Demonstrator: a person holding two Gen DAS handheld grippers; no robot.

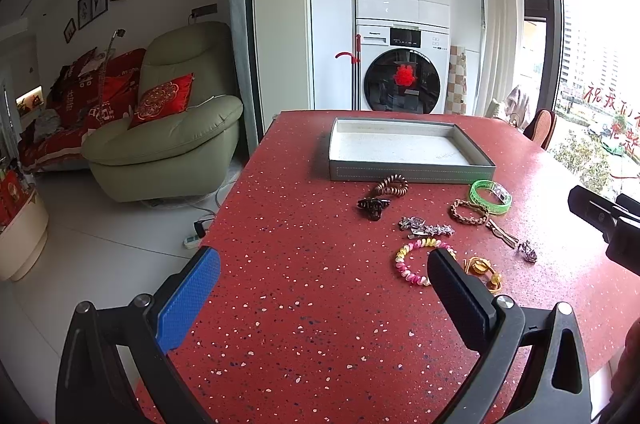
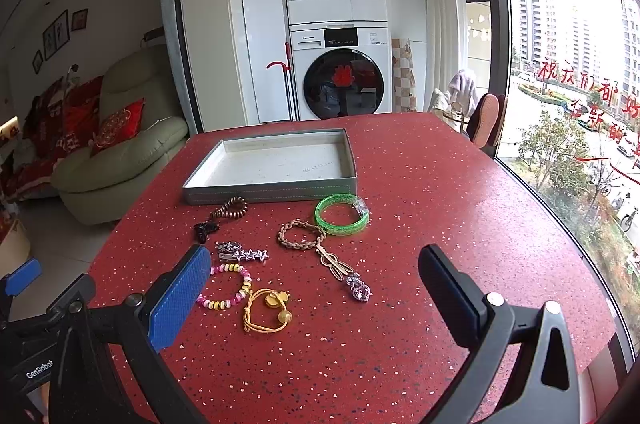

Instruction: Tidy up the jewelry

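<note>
A shallow grey tray (image 1: 412, 173) (image 2: 272, 193) with a white floor stands empty at the far side of the red speckled table (image 1: 304, 304) (image 2: 420, 344). Jewelry lies in front of it: a green bangle (image 1: 490, 197) (image 2: 341, 214), a braided bracelet (image 1: 469, 212) (image 2: 301, 235), a brown coil tie (image 1: 391, 185) (image 2: 231, 207), a star clip (image 1: 427, 227) (image 2: 242, 253), a pink-yellow bead bracelet (image 1: 416, 261) (image 2: 229, 284), a yellow hair tie (image 1: 484, 270) (image 2: 267, 309), a purple brooch (image 1: 527, 251) (image 2: 358, 287). My left gripper (image 1: 324, 274) and right gripper (image 2: 314, 272) hover open, holding nothing.
A dark claw clip (image 1: 373, 207) (image 2: 205, 230) and a gold hairpin (image 1: 502, 233) (image 2: 335, 264) lie among the pieces. A green armchair (image 1: 172, 128) stands left of the table, stacked washing machines (image 1: 402, 24) behind it, a large window (image 2: 580, 64) on the right.
</note>
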